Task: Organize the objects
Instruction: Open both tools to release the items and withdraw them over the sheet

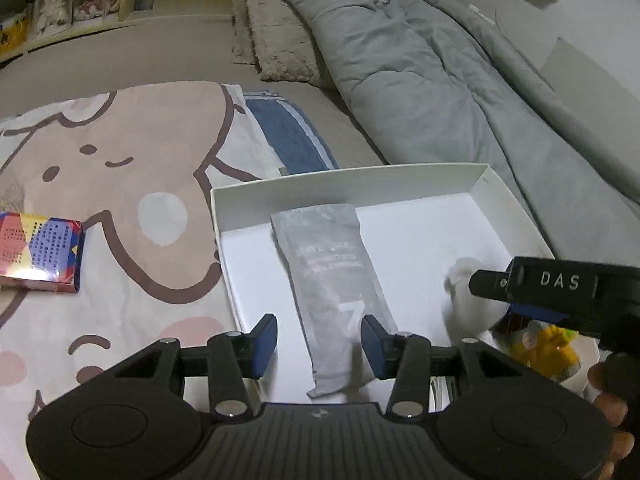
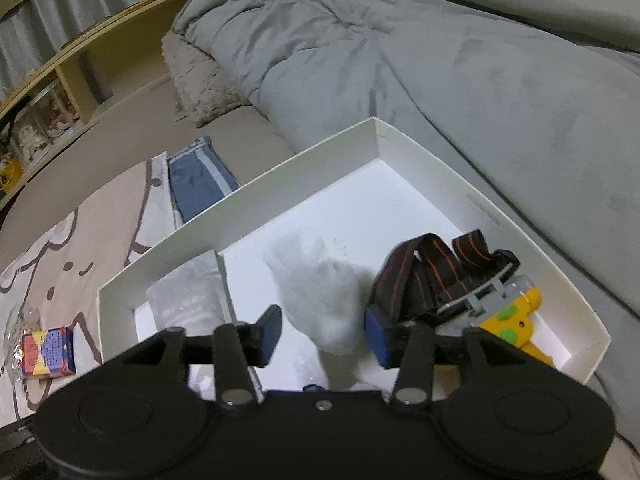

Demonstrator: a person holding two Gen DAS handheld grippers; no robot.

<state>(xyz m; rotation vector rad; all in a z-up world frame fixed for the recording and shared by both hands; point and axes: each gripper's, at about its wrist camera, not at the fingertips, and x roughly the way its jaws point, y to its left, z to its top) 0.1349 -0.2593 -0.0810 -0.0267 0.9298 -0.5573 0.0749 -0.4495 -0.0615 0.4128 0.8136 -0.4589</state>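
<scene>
A white box (image 1: 516,216) sits open on the bed, just beside the grey quilt (image 1: 400,68) at its 1 o'clock. Inside lie a grey foil pouch (image 1: 332,276) at the box's 9 o'clock side, a white fluffy wad (image 2: 320,300) in the middle, and a yellow headlamp (image 2: 516,320) with black-and-orange strap at 3 o'clock. The left claw (image 1: 319,344) hangs spread over the pouch's near end, its pads clear of it. The right claw (image 2: 322,334) is spread too, straddling the wad without pinching it. A colourful small carton (image 1: 40,252) rests on the cartoon bedsheet (image 1: 132,168), well apart at 9 o'clock.
</scene>
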